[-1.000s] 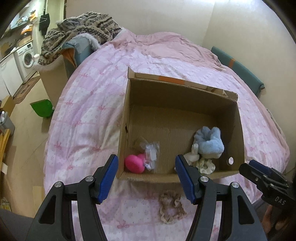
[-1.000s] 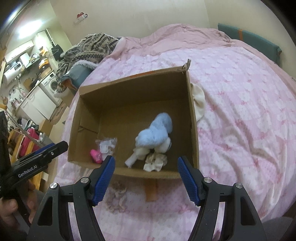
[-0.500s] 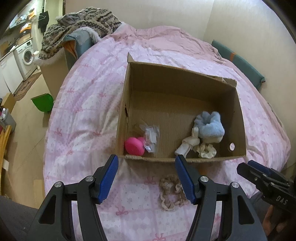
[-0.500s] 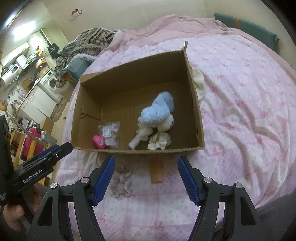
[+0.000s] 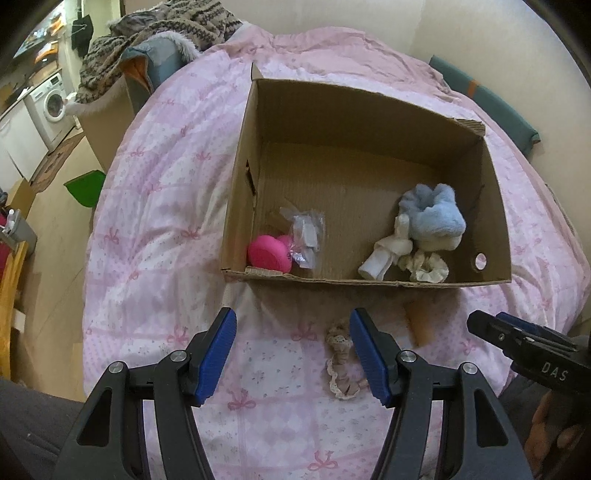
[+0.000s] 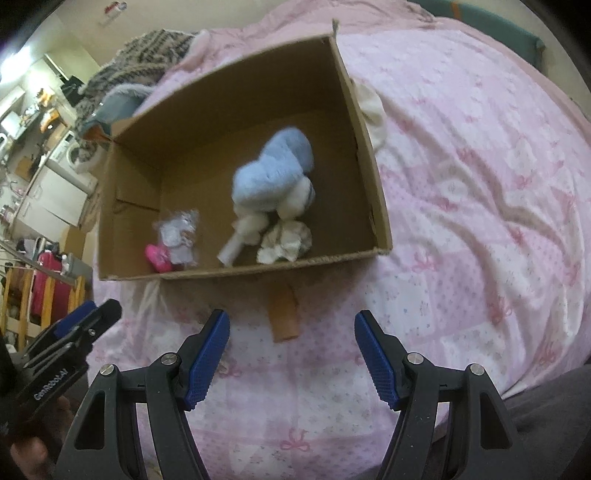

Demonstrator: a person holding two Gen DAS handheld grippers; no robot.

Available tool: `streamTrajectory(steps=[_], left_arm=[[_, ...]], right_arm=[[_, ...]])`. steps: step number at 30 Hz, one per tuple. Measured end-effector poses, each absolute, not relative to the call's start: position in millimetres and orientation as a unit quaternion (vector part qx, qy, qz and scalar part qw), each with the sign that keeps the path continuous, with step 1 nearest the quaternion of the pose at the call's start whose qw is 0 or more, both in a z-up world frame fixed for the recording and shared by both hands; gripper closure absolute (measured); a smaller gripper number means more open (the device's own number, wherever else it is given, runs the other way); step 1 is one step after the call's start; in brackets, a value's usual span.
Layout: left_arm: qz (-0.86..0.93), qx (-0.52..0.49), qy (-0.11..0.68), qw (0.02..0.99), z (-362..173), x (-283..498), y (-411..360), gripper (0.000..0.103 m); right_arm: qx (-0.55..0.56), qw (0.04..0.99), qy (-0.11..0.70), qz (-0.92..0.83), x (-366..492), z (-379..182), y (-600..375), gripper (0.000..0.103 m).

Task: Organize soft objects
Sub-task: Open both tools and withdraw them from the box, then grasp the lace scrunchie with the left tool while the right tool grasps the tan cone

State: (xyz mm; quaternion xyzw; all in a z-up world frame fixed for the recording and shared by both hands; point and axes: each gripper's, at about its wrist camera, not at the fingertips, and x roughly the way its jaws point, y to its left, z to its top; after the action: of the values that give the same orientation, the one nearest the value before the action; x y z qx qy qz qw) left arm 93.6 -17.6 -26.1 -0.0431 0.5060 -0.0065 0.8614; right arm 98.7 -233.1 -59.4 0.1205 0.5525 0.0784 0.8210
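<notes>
An open cardboard box (image 5: pixel 236 206) (image 6: pixel 373 199) lies on a pink bed. Inside it are a fluffy blue scrunchie (image 5: pixel 434 214) (image 6: pixel 273 173), a white rolled cloth (image 5: pixel 384 254) (image 6: pixel 243 236), a cream scrunchie (image 5: pixel 428 266) (image 6: pixel 284 243), a pink item (image 5: pixel 267 253) (image 6: pixel 157 256) and a clear plastic packet (image 5: pixel 304 232) (image 6: pixel 179 236). A beige lace scrunchie (image 5: pixel 341 354) lies on the bedspread in front of the box, just left of my left gripper's right finger. My left gripper (image 5: pixel 291 354) is open and empty above the bedspread. My right gripper (image 6: pixel 291 354) is open and empty, short of the box.
The pink bedspread (image 5: pixel 159 221) (image 6: pixel 480 221) surrounds the box. A brown tape strip (image 5: pixel 419 325) (image 6: pixel 284 314) hangs from the box front. A cream cloth (image 6: pixel 371 107) lies by the box's right wall. Patterned blankets (image 5: pixel 159 33), a washing machine (image 5: pixel 50 107) and a green item (image 5: pixel 85 188) sit at the left.
Both grippers have drawn back from the box toward the bed's near edge. The lace scrunchie now lies beside the left gripper's right finger. Both stay open.
</notes>
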Motion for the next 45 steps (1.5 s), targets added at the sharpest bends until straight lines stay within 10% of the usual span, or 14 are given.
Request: streamTrajectory(steps=[25,27,30,45], left_arm=[[-0.073,-0.026,0.636,0.768,-121.4,111.4,-73.5,0.042],[-0.068,-0.021,0.634,0.77,-121.4,111.4,-73.9,0.052],[-0.073,-0.018,0.642,0.763,-122.9,112.2,-72.5,0.095],[-0.056,-0.068,0.619,0.78,-95.6,110.4,-37.6,0.096]], right_arm=[[0.181,0.79,0.584,0.048,109.4,-79.6,-253.3,0.029],[0.176,0.79,0.586,0.047,110.0,-80.9,-251.5,0.029],[0.168,0.788,0.59,0.047,111.5,-84.6,-248.1,0.029],[0.051,0.769,0.631,0.091,131.9,-123.6,-182.9,0.041]])
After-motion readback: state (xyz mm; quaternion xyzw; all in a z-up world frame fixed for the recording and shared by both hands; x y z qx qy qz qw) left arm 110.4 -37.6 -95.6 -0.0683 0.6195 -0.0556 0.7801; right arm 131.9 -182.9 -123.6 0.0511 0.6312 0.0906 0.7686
